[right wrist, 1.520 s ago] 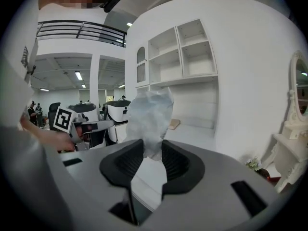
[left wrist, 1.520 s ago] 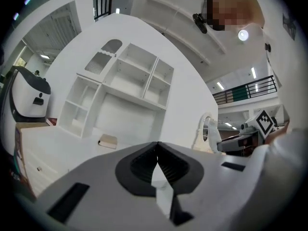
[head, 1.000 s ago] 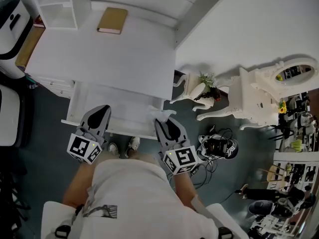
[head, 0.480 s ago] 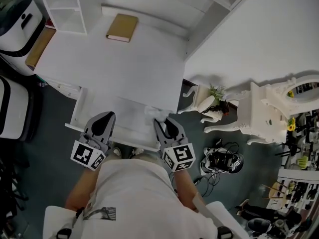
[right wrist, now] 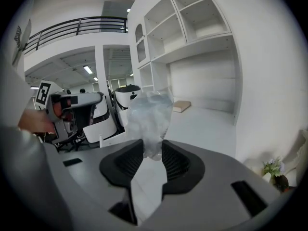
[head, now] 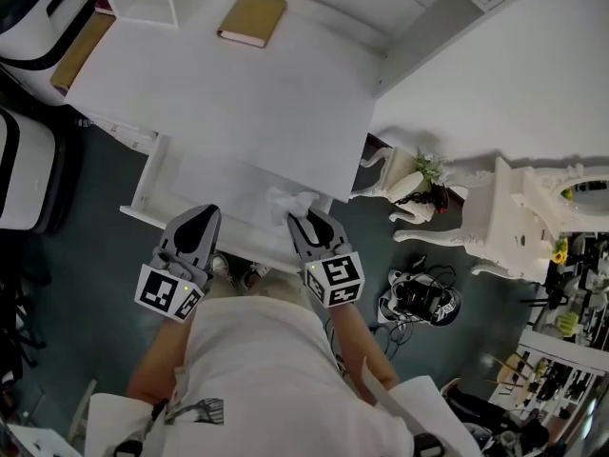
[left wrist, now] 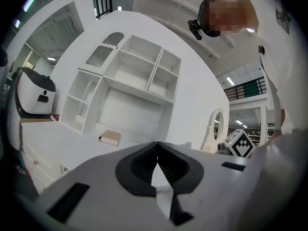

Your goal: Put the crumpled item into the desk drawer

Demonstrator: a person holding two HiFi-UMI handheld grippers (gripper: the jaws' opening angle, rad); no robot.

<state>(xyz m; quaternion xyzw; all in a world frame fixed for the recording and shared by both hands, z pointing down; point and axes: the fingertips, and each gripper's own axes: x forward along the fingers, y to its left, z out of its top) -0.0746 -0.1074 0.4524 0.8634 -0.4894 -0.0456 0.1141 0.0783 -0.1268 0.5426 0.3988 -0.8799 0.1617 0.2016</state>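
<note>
A crumpled, pale, translucent item [right wrist: 149, 121] sticks up from between the pads of my right gripper [right wrist: 153, 154], which is shut on it. In the head view that gripper [head: 303, 219] holds the crumpled item [head: 288, 203] over the right end of the open white desk drawer [head: 152, 174], just in front of the desktop's edge. My left gripper [head: 196, 225] hangs over the drawer's front rail. Its jaws meet at the tips with nothing between them, as the left gripper view [left wrist: 157, 145] shows.
A tan book [head: 251, 18] lies at the back of the white desk [head: 228, 93], under white shelving [left wrist: 130, 76]. A white-and-black machine [head: 38, 12] stands at the left. Ornate white furniture [head: 519, 217] and a helmet [head: 419, 303] sit on the floor at right.
Both grippers have shifted forward over the open drawer. The right one has carried the crumpled item from the drawer's right corner further in over it.
</note>
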